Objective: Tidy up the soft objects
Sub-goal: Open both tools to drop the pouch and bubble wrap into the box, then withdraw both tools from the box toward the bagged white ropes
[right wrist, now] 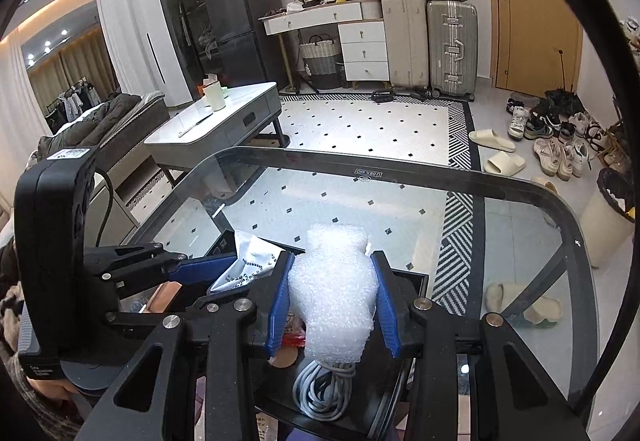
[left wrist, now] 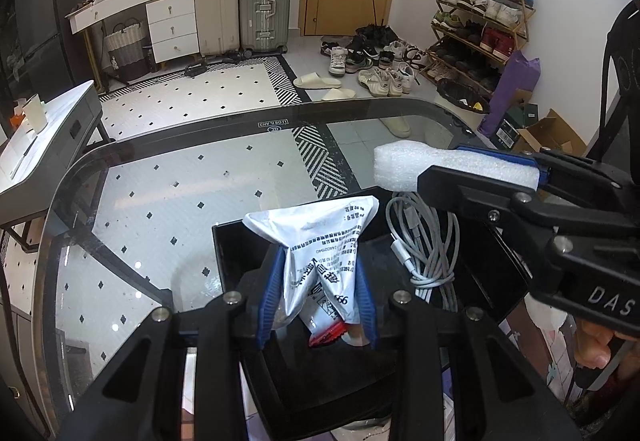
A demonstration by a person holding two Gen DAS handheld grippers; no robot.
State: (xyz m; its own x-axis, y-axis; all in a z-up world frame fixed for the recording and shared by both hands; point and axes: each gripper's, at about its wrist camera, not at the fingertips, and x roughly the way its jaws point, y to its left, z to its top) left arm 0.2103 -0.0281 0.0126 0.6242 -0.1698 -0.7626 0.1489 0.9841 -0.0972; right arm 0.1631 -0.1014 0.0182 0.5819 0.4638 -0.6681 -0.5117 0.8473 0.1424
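Over the black tray (left wrist: 228,253) on the glass worktop (left wrist: 160,201), my left claw (left wrist: 316,297) clenches a crumpled packet (left wrist: 316,237), my right claw (right wrist: 334,305) a foam piece (right wrist: 334,281); next, lowering and releasing both inside.

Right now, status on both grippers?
Left gripper shut on white pouch. Right gripper shut on foam block. Both over black tray; coiled cable inside.

Two suitcases (left wrist: 244,7) stand beside a white dresser (left wrist: 160,17); shoes (left wrist: 368,57) litter the floor.
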